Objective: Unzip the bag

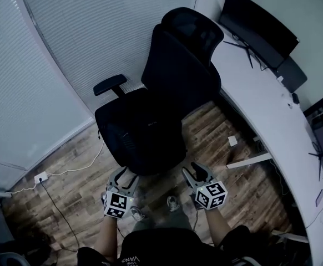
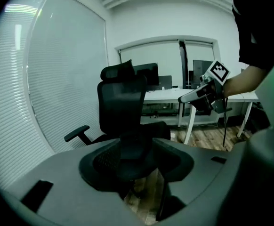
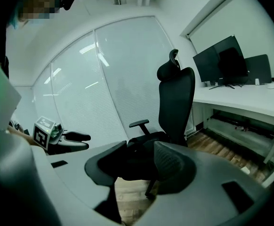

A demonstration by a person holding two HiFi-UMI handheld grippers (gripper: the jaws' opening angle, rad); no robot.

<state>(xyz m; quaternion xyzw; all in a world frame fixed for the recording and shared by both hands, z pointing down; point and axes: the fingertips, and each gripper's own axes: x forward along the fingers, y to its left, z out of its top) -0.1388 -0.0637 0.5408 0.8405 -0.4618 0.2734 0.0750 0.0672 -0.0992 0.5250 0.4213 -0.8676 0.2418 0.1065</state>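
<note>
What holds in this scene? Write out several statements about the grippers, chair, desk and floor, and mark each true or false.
1. The left gripper and the right gripper both have their jaws apart with nothing between them. True.
2. The office chair is white. False: it is black.
3. A monitor stands on the white desk. True.
4. The floor is carpeted. False: it is wood planking.
</note>
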